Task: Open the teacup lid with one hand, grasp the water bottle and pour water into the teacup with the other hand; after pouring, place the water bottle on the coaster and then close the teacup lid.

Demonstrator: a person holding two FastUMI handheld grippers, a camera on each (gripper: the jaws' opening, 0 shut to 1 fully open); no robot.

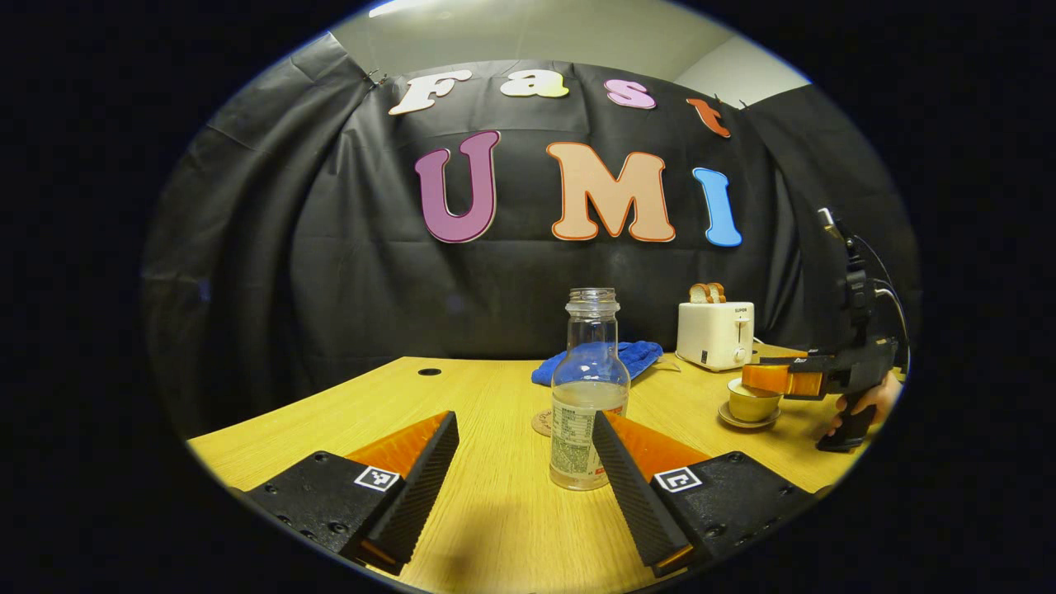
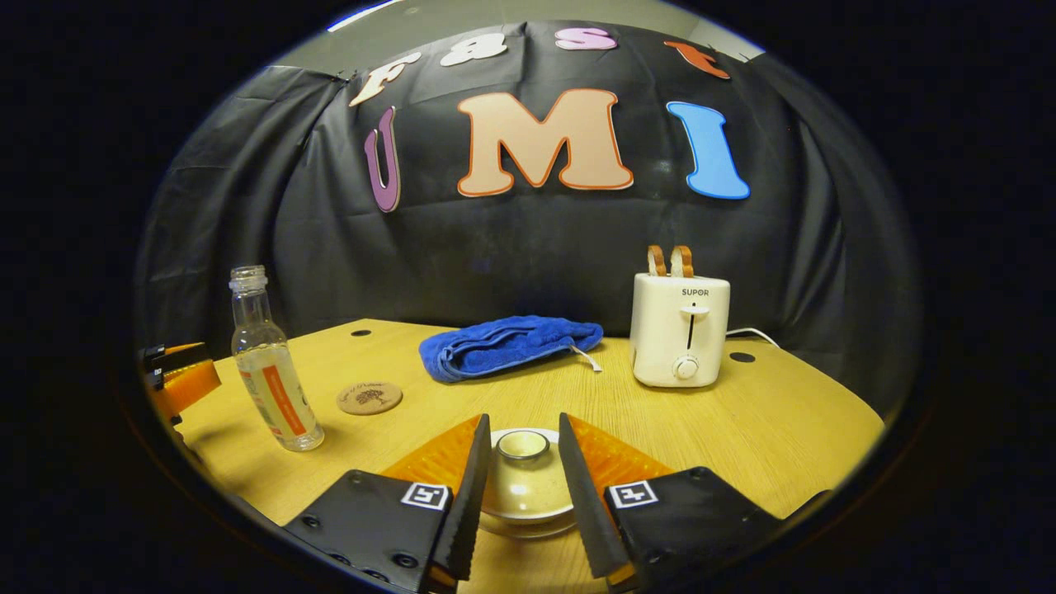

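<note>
My right gripper (image 2: 521,495) hangs over the teacup (image 2: 526,487) near the front edge of the tabletop (image 2: 784,421), its fingers narrowed to either side of the lid (image 2: 523,446) and its knob. I can't tell whether both pads are touching yet, so I take the lid as not yet gripped. To do this well, I'd centre the knob between the pads, close evenly, then lift straight up so the cup does not slide on its saucer (image 1: 747,419).

My left gripper (image 1: 528,462) is spread wide around the water bottle (image 1: 587,388), which stands upright toward the left side of the tabletop. In the left gripper view one finger lies just beside the bottle's label; the other is well apart from it. I'd grip the body below the shoulder, since the neck is uncapped and any tilt could spill.

The bottle holds clear water, roughly up to the shoulder. What is inside the cup is hidden under the lid. The coaster (image 2: 370,398) lies bare just behind the bottle. A blue towel (image 2: 507,345) and a toaster (image 2: 681,328) sit toward the back edge.
</note>
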